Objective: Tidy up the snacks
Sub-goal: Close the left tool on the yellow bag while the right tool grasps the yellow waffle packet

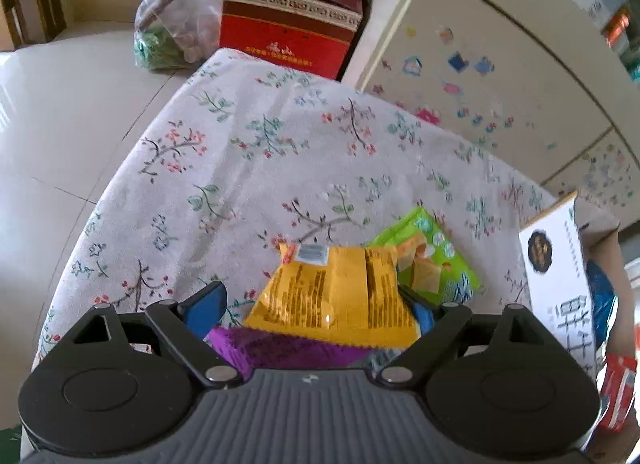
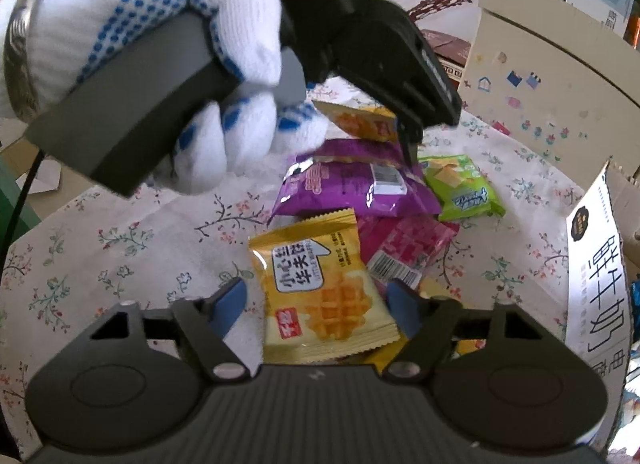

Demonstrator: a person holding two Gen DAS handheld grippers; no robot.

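Snack packets lie in a pile on the flowered tablecloth [image 1: 240, 167]. In the left wrist view my left gripper [image 1: 316, 304] stands wide open around an orange-yellow packet [image 1: 336, 292], above a purple packet [image 1: 280, 348], with a green packet [image 1: 432, 264] beyond. The right wrist view shows that left gripper [image 2: 408, 139] from outside, held by a gloved hand [image 2: 140, 43], its tips at an orange packet [image 2: 360, 119] over the purple packet [image 2: 352, 183]. My right gripper [image 2: 316, 304] is open around a yellow waffle packet [image 2: 320, 284]. Pink [image 2: 408, 244] and green [image 2: 464, 187] packets lie behind.
A white milk carton box [image 2: 600, 264] stands at the table's right edge, also in the left wrist view [image 1: 560, 284]. A red box [image 1: 288, 11] and a plastic bag [image 1: 172, 27] sit on the floor beyond the table. A stickered cabinet [image 1: 500, 63] stands at the right.
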